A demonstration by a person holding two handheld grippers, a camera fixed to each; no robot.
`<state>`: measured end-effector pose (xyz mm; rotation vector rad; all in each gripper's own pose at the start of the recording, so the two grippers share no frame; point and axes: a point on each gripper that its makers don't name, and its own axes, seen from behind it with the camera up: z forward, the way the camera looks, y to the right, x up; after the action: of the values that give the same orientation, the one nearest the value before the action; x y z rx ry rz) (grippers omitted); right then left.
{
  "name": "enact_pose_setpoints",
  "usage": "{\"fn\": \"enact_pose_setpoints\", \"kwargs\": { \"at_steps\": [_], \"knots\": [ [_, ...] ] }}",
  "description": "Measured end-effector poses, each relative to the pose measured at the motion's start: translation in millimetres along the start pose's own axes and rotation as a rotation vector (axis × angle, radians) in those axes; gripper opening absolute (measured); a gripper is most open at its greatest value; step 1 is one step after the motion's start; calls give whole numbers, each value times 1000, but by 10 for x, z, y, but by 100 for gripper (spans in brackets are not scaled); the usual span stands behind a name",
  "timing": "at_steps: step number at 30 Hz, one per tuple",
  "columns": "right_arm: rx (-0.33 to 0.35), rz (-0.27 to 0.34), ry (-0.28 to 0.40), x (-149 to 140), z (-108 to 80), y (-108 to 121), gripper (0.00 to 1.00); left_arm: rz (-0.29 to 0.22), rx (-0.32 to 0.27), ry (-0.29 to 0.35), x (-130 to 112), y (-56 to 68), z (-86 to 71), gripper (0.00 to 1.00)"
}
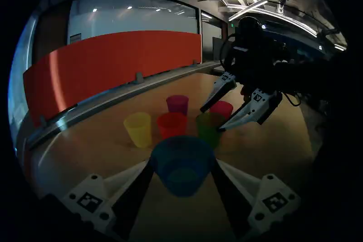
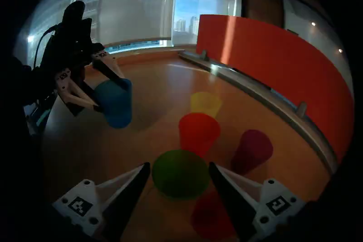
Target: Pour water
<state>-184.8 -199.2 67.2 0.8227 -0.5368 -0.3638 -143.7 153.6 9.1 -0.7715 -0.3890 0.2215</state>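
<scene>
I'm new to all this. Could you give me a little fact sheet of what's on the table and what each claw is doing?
left gripper: shut on the blue cup, seemingly lifted
right gripper: fingers flank the green cup; grip unclear
other cups: yellow cup, red cup, purple cup, pink cup, all upright
surface: wooden table
water: none I can make out
</scene>
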Motion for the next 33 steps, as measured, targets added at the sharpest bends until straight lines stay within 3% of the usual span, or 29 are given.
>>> {"fn": "enact_pose_setpoints", "kwargs": {
  "at_steps": [33],
  "knots": [
    [7,-24,-37,-178,94,-16,100,0,-8,-6,-25,16,37,86]
  ]
}}
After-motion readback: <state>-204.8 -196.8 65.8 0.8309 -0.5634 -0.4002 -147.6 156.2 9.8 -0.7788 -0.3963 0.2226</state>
